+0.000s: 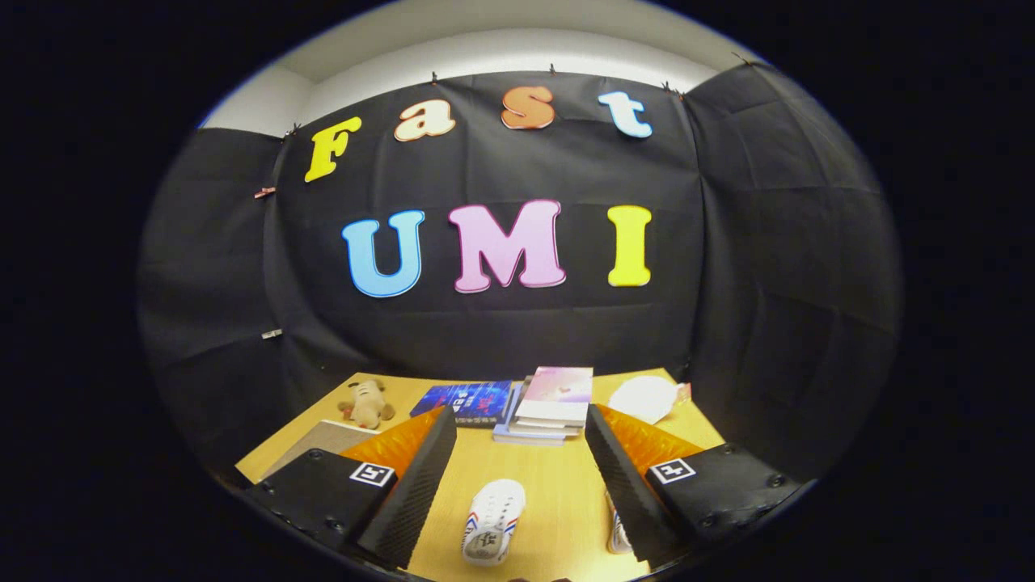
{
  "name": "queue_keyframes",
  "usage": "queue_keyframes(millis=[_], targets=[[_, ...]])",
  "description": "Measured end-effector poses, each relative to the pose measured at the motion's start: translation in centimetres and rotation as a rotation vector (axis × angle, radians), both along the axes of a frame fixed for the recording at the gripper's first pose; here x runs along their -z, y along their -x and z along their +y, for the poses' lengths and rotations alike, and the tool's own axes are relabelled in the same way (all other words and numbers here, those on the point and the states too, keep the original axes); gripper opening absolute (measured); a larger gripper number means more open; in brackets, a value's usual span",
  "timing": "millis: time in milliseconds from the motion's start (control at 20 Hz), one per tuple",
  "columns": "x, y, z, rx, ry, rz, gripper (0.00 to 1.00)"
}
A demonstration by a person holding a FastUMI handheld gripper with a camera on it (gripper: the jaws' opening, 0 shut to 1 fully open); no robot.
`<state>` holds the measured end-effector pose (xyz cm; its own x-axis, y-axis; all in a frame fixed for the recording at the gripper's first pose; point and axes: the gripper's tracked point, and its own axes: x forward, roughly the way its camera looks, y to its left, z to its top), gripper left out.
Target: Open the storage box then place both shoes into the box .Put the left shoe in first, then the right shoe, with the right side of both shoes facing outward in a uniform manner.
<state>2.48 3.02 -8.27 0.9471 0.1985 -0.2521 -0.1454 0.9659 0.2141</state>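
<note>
bench (558,501), wood-toned, taken as the landmark for all items below.

tongs (517,485): one pair, held above the near part of the bench, fingers spread wide and pinching nothing; judged to be raised and parted this way so the whole bench can be surveyed before any reach.

shoes: two counted. one white shoe (493,521) with red and blue side stripes lies flat on the near part of the bench, between the fingers, toe pointing away. second shoe (618,533) lies at the near right of the bench, mostly hidden behind the right finger; only a white edge with stripes is seen, so which is left and which is right cannot be told.

storage box: a flat grey panel (323,440) at the left edge of the bench may belong to it; too little shows to say.

books: one stack (550,404) at the far middle of the bench, several volumes, exact number unclear; one dark blue book (465,400) lying just left of the stack.

plush toy (368,404): one, far left of the bench.

white object (647,398): one, far right of the bench, kind unclear.

task judged not yet begun; neither shoe is gripped.
</note>
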Motion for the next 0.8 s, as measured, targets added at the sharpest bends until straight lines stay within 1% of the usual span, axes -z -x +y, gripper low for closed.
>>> queue_keyframes(millis=[200, 350, 500, 800], targets=[[2.8, -0.7, 1.4, -0.079, -0.193, 0.153, 0.99], [5.5, -0.3, 3.4, -0.177, -0.296, 0.263, 0.98], [8.5, 1.2, 6.3, -0.31, -0.358, 0.385, 0.98], [13.0, 5.5, 12.8, -0.569, -0.474, 0.584, 0.98]])
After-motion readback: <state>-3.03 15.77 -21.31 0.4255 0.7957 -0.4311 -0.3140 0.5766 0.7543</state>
